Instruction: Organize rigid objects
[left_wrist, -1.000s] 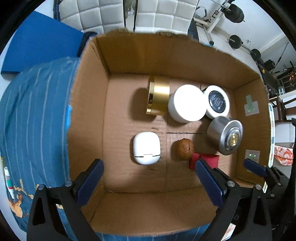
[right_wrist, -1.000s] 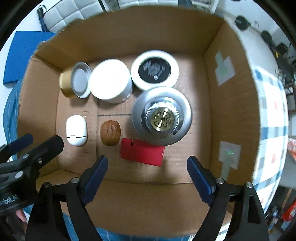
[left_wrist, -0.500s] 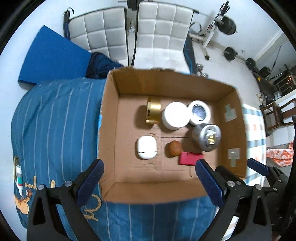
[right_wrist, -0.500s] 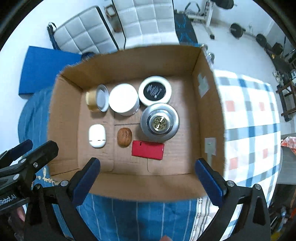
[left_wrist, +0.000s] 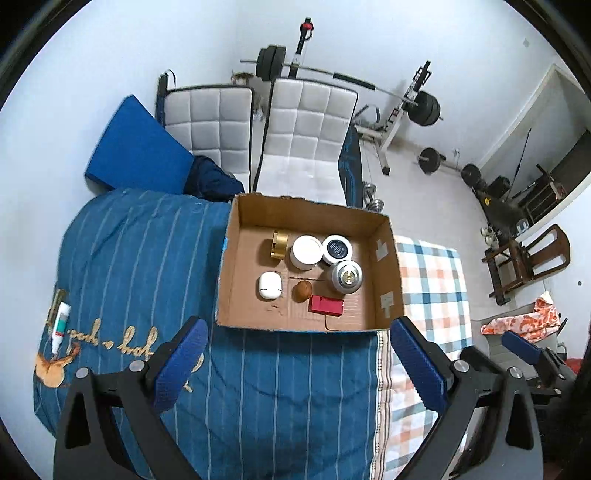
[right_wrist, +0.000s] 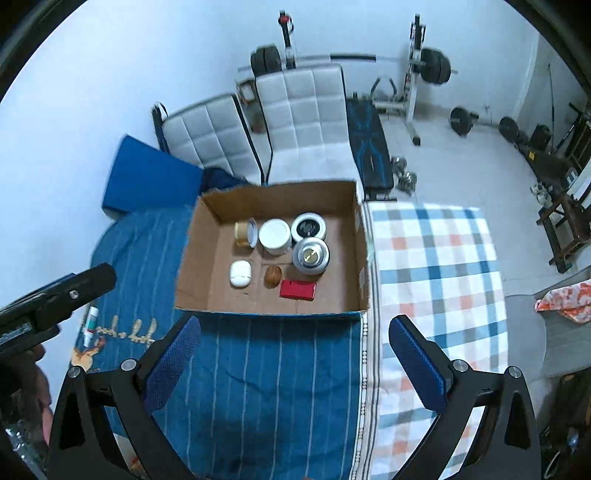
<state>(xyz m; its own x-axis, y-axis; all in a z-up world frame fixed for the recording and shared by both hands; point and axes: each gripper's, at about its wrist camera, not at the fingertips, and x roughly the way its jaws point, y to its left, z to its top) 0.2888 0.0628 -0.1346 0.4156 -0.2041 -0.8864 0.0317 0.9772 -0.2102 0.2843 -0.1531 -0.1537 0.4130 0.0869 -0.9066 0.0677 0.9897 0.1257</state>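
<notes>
A cardboard box sits on the bed, far below both grippers. In it lie a gold tin, a white jar, a black-lidded tin, a silver round tin, a white case, a walnut and a red flat box. They also show in the right wrist view, with the red box nearest. My left gripper and right gripper are both open and empty, high above the bed.
A blue striped cover and a checked cover lie on the bed. A small tube lies at the left. Two white chairs, a blue mat and weight equipment stand behind.
Both grippers have risen far up and back from just above the box. The box now looks small and the room is in view. Nothing in the box has moved.
</notes>
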